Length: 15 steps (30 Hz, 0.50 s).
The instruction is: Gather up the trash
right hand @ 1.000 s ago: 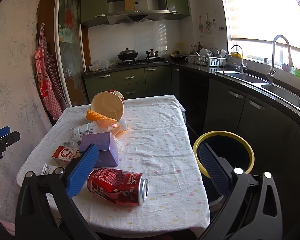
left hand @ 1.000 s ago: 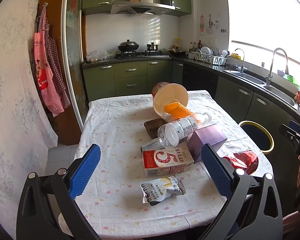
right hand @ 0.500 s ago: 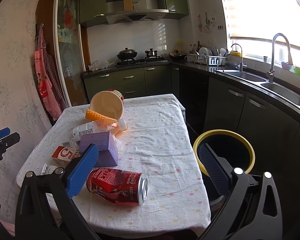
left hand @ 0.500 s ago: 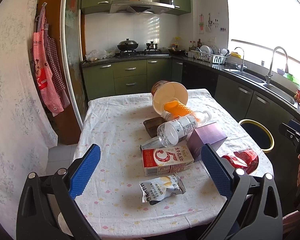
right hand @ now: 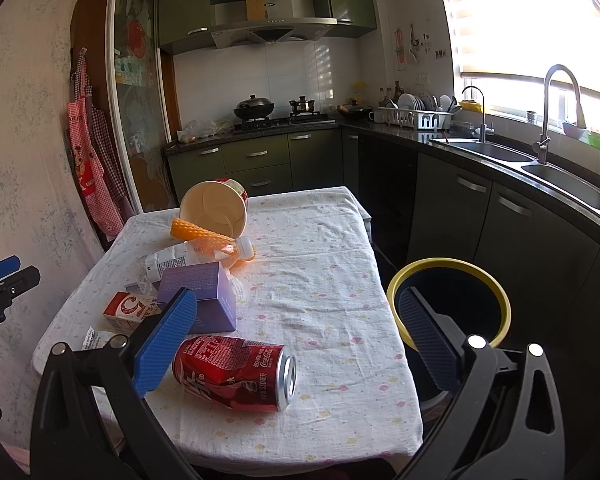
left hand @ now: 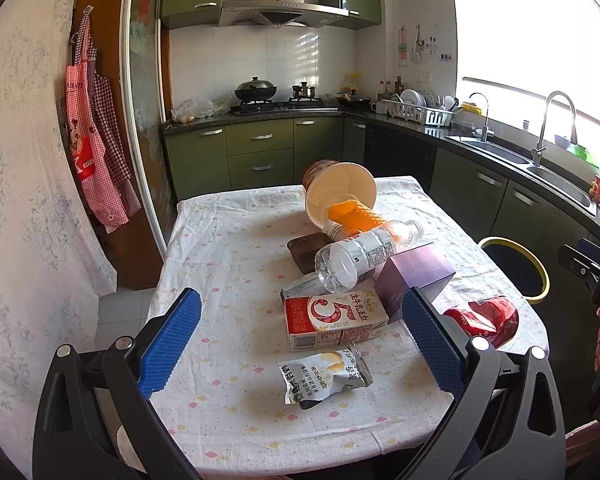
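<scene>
**Both claws hanging open over a table of trash**

The left gripper (left hand: 300, 336) is hovering above the near edge of the table (left hand: 220, 264), its blue pads spread wide and gripping nothing. Between them in the left wrist view a snack packet (left hand: 323, 376) is lying flat closest to the edge, and just behind it a milk carton (left hand: 333, 318) is lying on its side. Behind the carton a clear bottle (left hand: 359, 258) is lying across a brown tray (left hand: 305, 246), with a purple box (left hand: 413, 274) just to its right. Farther back a paper cup (left hand: 339, 196) is tipped on its side, an orange sleeve (left hand: 353, 216) sticking out of its mouth.

The right gripper (right hand: 300, 344) is also standing wide open and empty, hanging over the table's near right corner. A crushed red can (right hand: 236, 372) is lying on its side between the pads, nearer the left pad, though whether it is touching cannot be told. To the right, beside the table, a yellow-rimmed bin (right hand: 449, 300) is standing on the floor, its mouth showing behind the right pad.
</scene>
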{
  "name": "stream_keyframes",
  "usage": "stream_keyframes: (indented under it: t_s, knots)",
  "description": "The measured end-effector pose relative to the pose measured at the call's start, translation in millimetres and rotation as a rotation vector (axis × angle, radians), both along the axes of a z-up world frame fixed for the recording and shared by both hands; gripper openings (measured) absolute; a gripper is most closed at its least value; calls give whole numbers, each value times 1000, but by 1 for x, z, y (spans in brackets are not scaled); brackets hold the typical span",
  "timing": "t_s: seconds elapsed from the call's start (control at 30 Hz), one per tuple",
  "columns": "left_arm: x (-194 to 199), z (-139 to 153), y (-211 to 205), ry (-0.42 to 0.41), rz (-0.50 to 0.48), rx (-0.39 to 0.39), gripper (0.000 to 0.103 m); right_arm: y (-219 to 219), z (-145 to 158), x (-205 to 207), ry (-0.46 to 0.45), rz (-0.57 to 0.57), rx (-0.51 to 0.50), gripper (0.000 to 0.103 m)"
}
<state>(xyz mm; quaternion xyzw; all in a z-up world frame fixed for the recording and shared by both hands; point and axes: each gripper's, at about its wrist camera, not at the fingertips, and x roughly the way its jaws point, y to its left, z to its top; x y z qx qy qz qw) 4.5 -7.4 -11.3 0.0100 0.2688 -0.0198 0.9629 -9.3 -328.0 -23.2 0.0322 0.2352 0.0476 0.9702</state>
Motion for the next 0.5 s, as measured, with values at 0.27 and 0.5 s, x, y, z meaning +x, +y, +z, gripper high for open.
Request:
stream_keyframes:
  t_s: [0.27,0.5]
  knots:
    - [3,-5,0,13,6,8,99,0,-1,0,3,-3,2,97]
    - [17,-10,1,41,5,8,99,9,-7,11,16,3,-30,97]
